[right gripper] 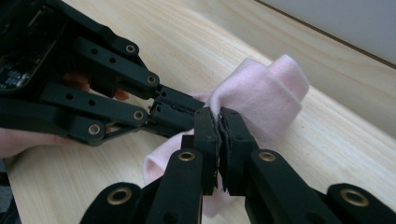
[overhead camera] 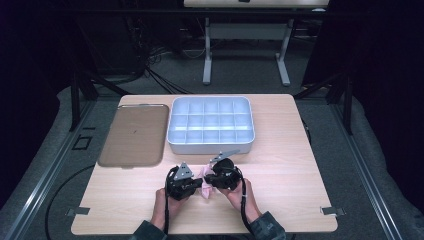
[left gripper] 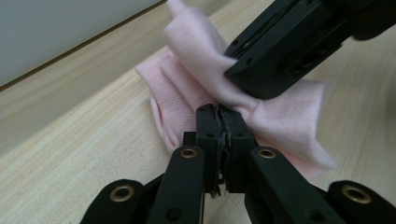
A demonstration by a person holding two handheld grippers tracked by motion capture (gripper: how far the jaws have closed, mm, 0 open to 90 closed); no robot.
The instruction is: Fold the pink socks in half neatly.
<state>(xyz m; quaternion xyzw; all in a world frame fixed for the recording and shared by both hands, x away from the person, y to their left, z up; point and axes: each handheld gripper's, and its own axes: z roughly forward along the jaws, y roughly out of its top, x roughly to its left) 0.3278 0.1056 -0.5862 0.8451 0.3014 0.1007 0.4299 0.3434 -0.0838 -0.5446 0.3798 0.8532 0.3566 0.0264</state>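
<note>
Pinching the pink cloth (overhead camera: 205,181) with left hand-held gripper (left gripper: 219,112) and right hand-held gripper (right gripper: 219,116) both clamped on it, probably folding, next needing a careful pull over the tabletop (overhead camera: 280,200).

Brown tray (overhead camera: 134,135) beside white compartment box (overhead camera: 210,125) on wooden table (overhead camera: 295,165); second table (overhead camera: 245,30) beyond
</note>
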